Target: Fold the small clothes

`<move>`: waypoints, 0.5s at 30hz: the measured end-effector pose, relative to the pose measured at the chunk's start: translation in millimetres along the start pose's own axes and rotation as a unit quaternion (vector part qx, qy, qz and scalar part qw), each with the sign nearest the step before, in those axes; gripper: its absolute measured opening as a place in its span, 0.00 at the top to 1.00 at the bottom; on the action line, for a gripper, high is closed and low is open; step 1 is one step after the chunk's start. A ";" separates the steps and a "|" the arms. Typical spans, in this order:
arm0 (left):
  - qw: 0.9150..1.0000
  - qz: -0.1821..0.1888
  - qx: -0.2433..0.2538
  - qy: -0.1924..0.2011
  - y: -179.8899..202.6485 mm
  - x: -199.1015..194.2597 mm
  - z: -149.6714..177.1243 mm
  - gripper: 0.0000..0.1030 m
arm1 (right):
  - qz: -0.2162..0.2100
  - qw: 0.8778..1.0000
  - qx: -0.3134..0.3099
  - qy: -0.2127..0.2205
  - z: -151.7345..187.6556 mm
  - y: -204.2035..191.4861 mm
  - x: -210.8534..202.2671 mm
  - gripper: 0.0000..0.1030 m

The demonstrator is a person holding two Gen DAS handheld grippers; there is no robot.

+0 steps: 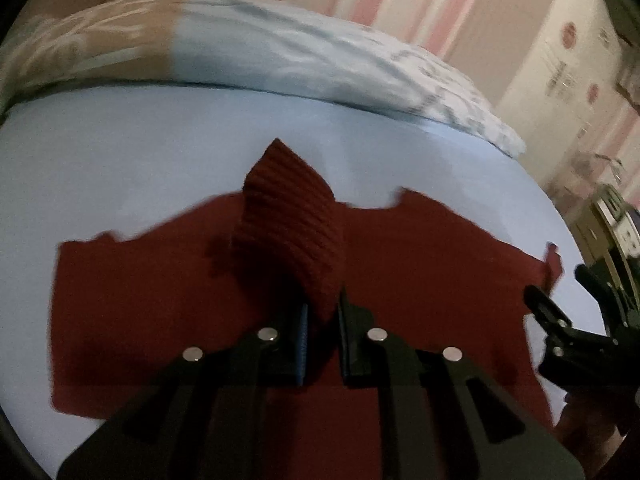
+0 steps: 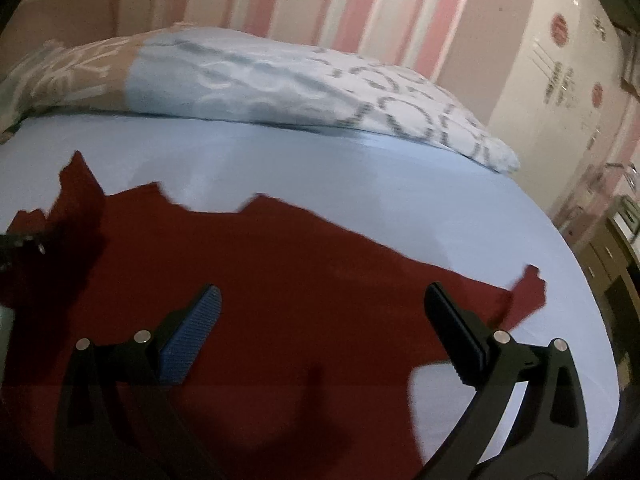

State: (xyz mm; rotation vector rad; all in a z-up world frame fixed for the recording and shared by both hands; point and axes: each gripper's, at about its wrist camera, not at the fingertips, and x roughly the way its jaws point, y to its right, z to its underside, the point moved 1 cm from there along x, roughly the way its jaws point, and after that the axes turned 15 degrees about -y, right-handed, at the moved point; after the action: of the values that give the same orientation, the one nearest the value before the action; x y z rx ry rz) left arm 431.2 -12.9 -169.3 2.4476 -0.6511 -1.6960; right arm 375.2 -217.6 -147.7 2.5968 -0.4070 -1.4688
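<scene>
From my left wrist feed the near hem of the dark red garment is covered by the left gripper, and I can't see how much cloth sits past its pads. The right gripper is cut off at the frame's edge. The pillow smears with motion, and the cabinet stickers are unreadable.

open sheet before pillow

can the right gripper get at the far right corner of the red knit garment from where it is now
Probably yes: the right gripper has its jaws open and empty above the red knit garment, and nothing lies between it and that corner on the blue sheet.
</scene>
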 end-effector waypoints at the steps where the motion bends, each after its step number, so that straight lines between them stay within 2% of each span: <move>1: 1.000 0.003 0.006 0.000 12.7 3.6 1.4 0.88 | 0.005 1.000 0.010 -0.003 0.8 12.6 2.4 0.03; 5: 1.000 0.017 0.016 -0.017 49.5 37.0 -13.1 0.88 | 0.020 0.999 0.033 -0.011 5.5 45.8 9.2 0.03; 7: 0.999 -0.001 0.023 -0.033 60.3 56.4 -11.9 0.88 | 0.029 0.999 0.039 -0.017 9.7 59.1 15.0 0.03; 8: 0.999 -0.007 0.025 -0.048 61.9 66.0 -11.6 0.85 | 0.033 0.998 0.039 -0.020 11.6 63.5 17.8 0.03; 9: 0.997 -0.011 0.023 -0.070 61.2 78.0 -8.8 0.72 | 0.034 0.998 0.040 -0.023 13.7 66.0 19.5 0.03; 10: 0.997 -0.014 0.023 -0.072 59.1 80.2 -5.2 0.62 | 0.034 0.998 0.042 -0.026 15.8 69.8 21.7 0.03; 11: 0.997 -0.012 0.029 -0.070 58.2 79.1 0.4 0.45 | 0.033 0.998 0.044 -0.029 17.5 72.9 23.6 0.03; 12: 0.997 -0.016 0.038 -0.066 60.6 74.5 5.0 0.37 | 0.031 0.998 0.046 -0.030 18.2 74.5 24.6 0.03; 13: 0.997 -0.034 0.045 -0.061 62.2 67.3 10.8 0.17 | 0.028 0.998 0.049 -0.032 19.2 77.1 25.8 0.03; 14: 0.996 -0.058 0.052 -0.050 63.5 58.0 17.8 0.08 | 0.023 0.998 0.051 -0.033 19.6 78.3 26.3 0.03; 15: 0.994 -0.083 0.060 -0.030 64.5 45.3 26.6 0.08 | 0.018 0.998 0.052 -0.034 20.0 78.3 25.9 0.03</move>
State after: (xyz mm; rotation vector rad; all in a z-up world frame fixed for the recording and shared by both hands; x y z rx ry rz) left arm 401.4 -84.8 -198.8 2.6079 -0.5874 -1.8480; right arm 357.5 -299.6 -160.2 2.6092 -0.5488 -1.5668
